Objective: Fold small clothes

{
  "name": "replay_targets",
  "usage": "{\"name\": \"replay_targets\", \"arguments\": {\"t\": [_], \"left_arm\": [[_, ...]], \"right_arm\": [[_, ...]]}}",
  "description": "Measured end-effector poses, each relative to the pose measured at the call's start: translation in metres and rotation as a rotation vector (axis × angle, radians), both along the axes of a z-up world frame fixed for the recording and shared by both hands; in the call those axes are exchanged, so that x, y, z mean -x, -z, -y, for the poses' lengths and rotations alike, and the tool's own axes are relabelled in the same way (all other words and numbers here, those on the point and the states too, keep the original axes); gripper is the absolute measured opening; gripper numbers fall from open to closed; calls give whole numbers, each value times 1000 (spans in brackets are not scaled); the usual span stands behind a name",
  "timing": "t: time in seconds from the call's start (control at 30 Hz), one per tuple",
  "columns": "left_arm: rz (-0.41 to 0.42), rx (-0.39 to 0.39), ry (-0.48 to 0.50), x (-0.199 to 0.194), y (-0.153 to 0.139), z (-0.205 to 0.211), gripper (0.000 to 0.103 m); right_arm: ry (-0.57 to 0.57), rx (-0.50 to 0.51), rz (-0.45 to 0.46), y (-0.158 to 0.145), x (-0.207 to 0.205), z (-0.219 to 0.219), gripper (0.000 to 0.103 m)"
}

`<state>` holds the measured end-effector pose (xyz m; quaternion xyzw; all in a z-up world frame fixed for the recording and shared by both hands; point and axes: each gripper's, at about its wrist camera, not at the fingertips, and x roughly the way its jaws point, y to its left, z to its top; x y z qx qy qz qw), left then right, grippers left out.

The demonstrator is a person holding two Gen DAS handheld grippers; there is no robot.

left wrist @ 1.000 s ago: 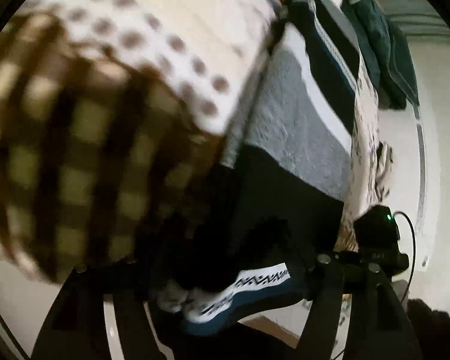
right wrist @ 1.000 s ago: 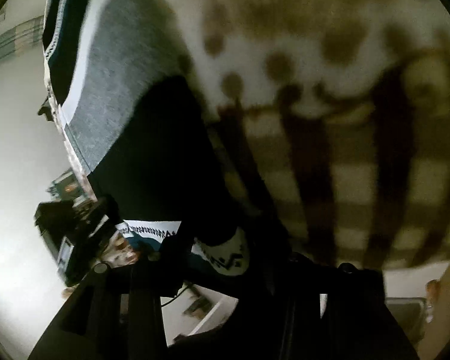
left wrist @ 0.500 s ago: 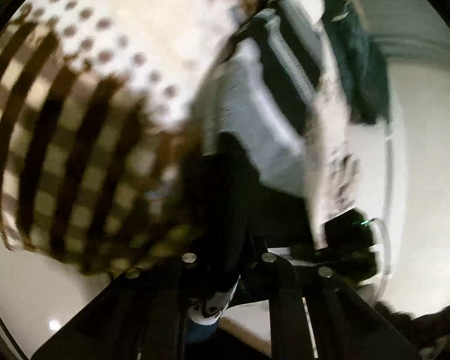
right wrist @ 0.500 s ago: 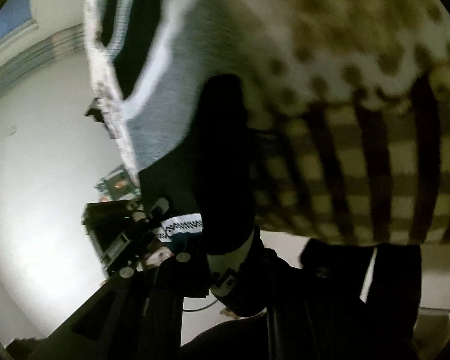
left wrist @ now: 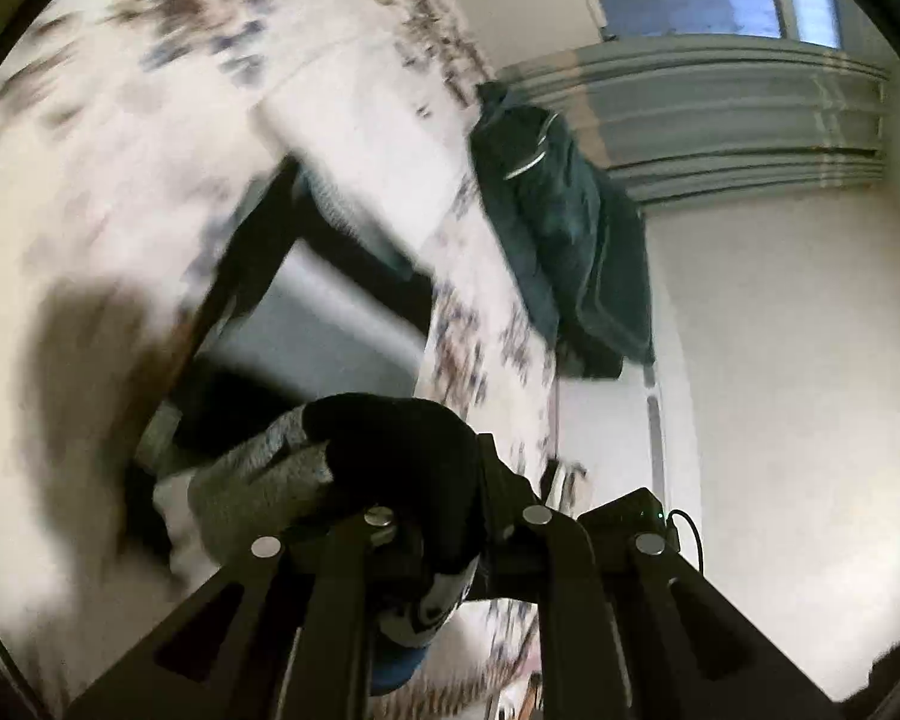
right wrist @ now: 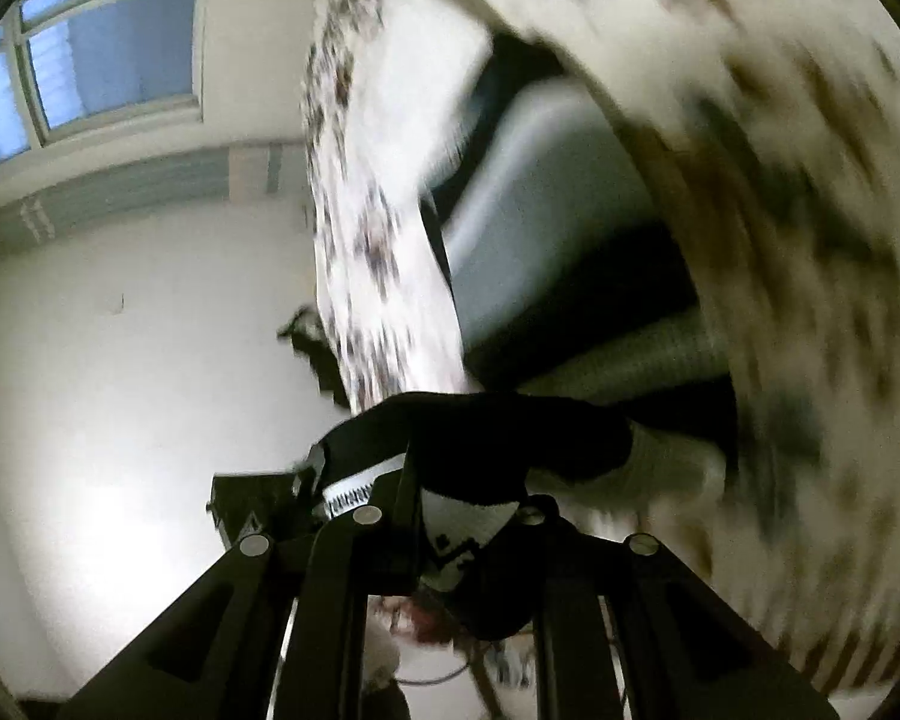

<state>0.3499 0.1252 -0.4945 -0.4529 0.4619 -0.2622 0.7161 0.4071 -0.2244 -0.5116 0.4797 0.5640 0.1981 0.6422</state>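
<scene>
Both grippers, left (left wrist: 426, 546) and right (right wrist: 450, 531), were clamped on one black-and-grey knitted garment (left wrist: 390, 450), lifted; fold apparently just begun, not laid.

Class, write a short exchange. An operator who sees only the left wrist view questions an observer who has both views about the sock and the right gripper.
Operator: My left gripper is shut on the sock. Does the right gripper hold it too?
Observer: Yes. The right gripper is shut on black sock fabric, which is pinched between its fingers.
Operator: Any marking at that end?
Observer: A white band with a dark zigzag pattern runs just beside the grip.
</scene>
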Motion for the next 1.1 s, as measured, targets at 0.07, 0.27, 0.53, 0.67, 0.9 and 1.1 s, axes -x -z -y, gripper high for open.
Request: {"name": "replay_targets", "arguments": {"t": [0.07,0.27,0.53,0.67,0.9,1.1], "left_arm": [[-11,-30,-10,-38,9,2,11],[-68,-19,-43,-135,51,-3,67],[-28,-137,-37,-125,52,-31,67],[-53,-208,-42,-60,56,-43,67],[-197,-73,-65,52,105,-17,67],[-162,-13,-249,61,134,10,74]], "right_arm": [[14,13,-2,6,-42,-6,13],[77,51,-98,48,-151,-1,41],[32,196,-17,23,-158,24,68],[-108,336,-44,30,-122,44,80],[-305,264,-84,96,-145,32,95],[-405,32,-97,155,-202,-2,99]]}}
